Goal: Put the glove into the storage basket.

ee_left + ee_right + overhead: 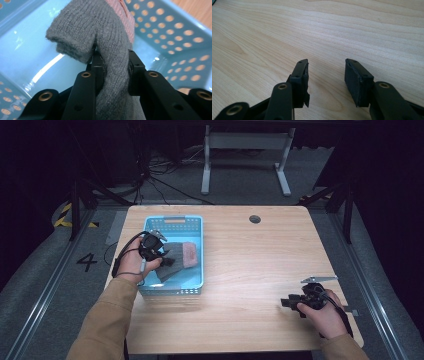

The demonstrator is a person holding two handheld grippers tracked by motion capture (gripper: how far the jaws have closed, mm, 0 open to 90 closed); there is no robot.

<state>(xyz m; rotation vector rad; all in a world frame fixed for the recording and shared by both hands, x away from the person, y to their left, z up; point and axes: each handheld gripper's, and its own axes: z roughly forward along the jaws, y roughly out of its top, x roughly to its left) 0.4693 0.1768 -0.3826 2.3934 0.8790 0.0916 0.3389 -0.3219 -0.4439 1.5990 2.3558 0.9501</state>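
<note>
Fuzzy knit sock (112, 37), glossy, probably plastic basket (32, 52), wood-grain table (337, 30)

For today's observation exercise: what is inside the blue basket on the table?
Inside the blue basket lies a grey knitted garment with a pink band, pinched by the left gripper. The garment covers part of the basket floor, so anything beneath it cannot be seen.

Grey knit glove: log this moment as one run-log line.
left gripper: shut on grey knit glove | place: over blue basket | right gripper: open, nothing between jaws, above table
</note>
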